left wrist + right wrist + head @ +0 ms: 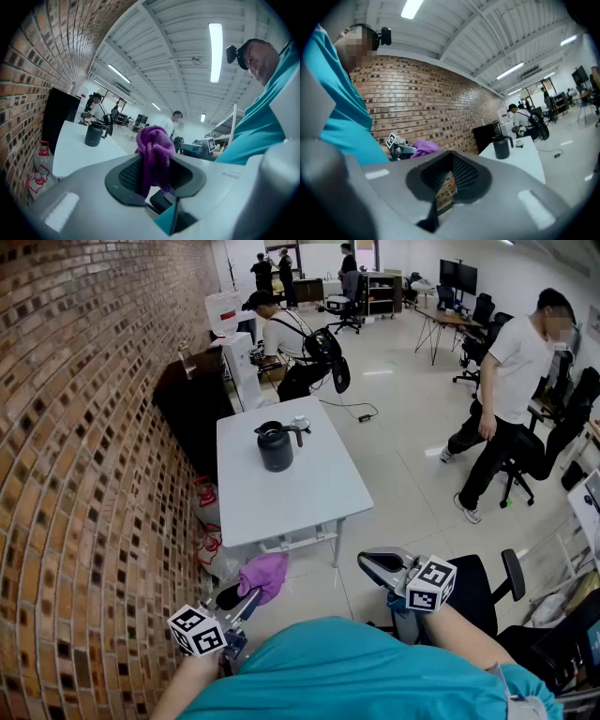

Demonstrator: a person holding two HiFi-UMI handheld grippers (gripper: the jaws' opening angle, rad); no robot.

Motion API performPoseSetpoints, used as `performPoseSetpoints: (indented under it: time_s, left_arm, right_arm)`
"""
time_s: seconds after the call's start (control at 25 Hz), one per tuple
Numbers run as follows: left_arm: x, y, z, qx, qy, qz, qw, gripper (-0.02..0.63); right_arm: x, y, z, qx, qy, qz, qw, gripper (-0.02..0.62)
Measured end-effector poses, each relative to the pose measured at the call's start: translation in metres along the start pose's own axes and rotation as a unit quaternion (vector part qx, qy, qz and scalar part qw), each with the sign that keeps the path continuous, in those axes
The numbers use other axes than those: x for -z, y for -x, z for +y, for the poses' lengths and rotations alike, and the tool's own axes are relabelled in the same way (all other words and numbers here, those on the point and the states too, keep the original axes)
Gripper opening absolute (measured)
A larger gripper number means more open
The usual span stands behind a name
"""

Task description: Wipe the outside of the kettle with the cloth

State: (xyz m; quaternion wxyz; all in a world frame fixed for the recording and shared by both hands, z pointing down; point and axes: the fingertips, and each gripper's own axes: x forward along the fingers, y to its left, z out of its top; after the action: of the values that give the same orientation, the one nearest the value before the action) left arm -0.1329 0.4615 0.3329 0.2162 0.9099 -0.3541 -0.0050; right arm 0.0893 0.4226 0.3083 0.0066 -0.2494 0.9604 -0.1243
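Observation:
The dark kettle (275, 446) stands upright on the white table (281, 493), well ahead of both grippers; it also shows small in the left gripper view (93, 134) and the right gripper view (502, 146). My left gripper (251, 596) is low at the left, short of the table's near edge, shut on a bunched purple cloth (263, 575). That cloth (154, 151) sticks up from between the left gripper (152, 172) jaws. My right gripper (377, 564) hovers to the right, shut with nothing in it; its jaws (450, 180) leave only a thin slit.
A brick wall (84, 456) runs along the left. A small white cup (301, 422) sits beside the kettle. Bottles and bags (206, 526) lie on the floor by the table. A black office chair (483, 592) is under my right arm. Several people (502, 399) move about beyond.

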Motion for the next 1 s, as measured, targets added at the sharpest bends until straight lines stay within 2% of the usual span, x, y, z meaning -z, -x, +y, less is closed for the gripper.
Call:
performPoseSetpoints:
  time_s: [0.32, 0.6, 0.76, 0.88, 1.0]
  left_arm:
    - [-0.001, -0.036, -0.025, -0.012, -0.004, -0.002, 0.9999, 0.123]
    - [-0.01, -0.066, -0.027, -0.014, -0.002, 0.001, 0.9999, 0.123]
    - [-0.015, -0.077, 0.009, -0.006, -0.004, 0.007, 1.0, 0.123]
    - [-0.025, -0.089, 0.056, 0.009, 0.002, 0.003, 1.0, 0.123]
    - [-0.038, -0.107, 0.115, 0.039, -0.008, 0.009, 0.9992, 0.123]
  right_arm:
    - [0.002, 0.019, -0.031, -0.018, 0.013, 0.008, 1.0, 0.003]
    - [-0.004, 0.01, -0.064, -0.025, 0.01, -0.002, 1.0, 0.003]
    - [0.006, -0.019, -0.083, -0.022, 0.002, 0.004, 1.0, 0.003]
    - [0.009, -0.054, -0.109, -0.005, -0.004, 0.012, 1.0, 0.003]
    - [0.003, -0.102, -0.14, 0.018, -0.004, 0.019, 1.0, 0.003]
